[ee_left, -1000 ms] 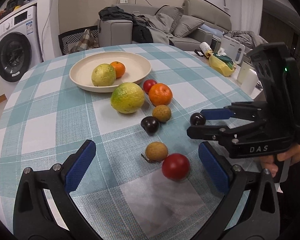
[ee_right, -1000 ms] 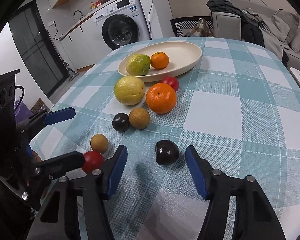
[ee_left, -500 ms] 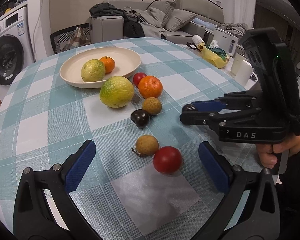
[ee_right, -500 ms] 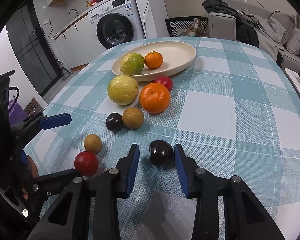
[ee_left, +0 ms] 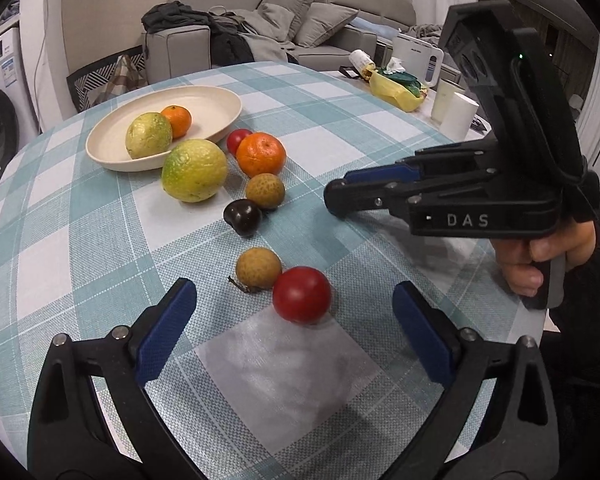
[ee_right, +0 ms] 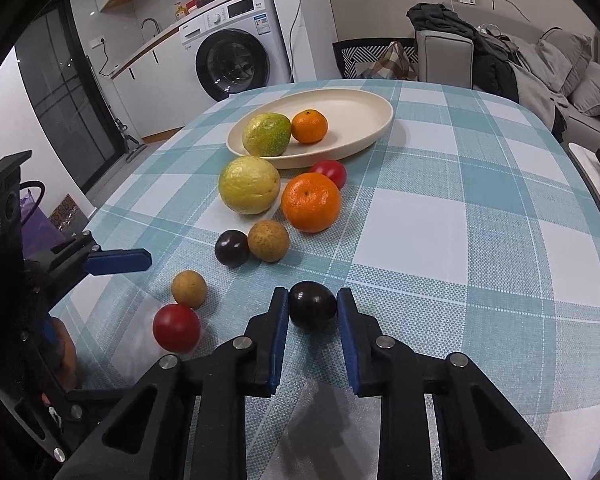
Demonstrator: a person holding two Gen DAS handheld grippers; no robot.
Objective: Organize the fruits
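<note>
Checked teal-and-white cloth covers the round table (ee_right: 440,216), with a washing machine (ee_right: 236,56) at the upper left of the right wrist view and a grey sofa (ee_left: 300,28) along the top of the left wrist view.

The change is at the right gripper (ee_right: 313,307): a second ago its blue pads stood wide on either side of the dark plum (ee_right: 313,305), and now they have closed in until both press the fruit's flanks at lower centre of that view. I judge the plum is gripped but not yet lifted, since it seems to rest on the cloth. That makes it the next fruit bound for the cream plate (ee_right: 360,100), well apart toward the upper centre.

The left gripper (ee_left: 296,316) has kept its jaws spread wide, but it now sits nearer the red tomato (ee_left: 302,294), which lies between the pads without touching either. A grab there looks likely next.

Counted: one plate, holding two fruits, a green-yellow citrus (ee_right: 266,134) and a small mandarin (ee_right: 309,126). Outside it lie eight: one large yellow-green citrus (ee_right: 249,184), one big orange (ee_right: 311,201), two red tomatoes (the second tomato (ee_right: 329,173) sits behind the orange), two dark plums (the free plum (ee_right: 231,248) is at centre), and two brown longans, the upper longan (ee_right: 268,240) touching the free plum and the lower longan (ee_right: 189,289) just beside the near tomato.
</note>
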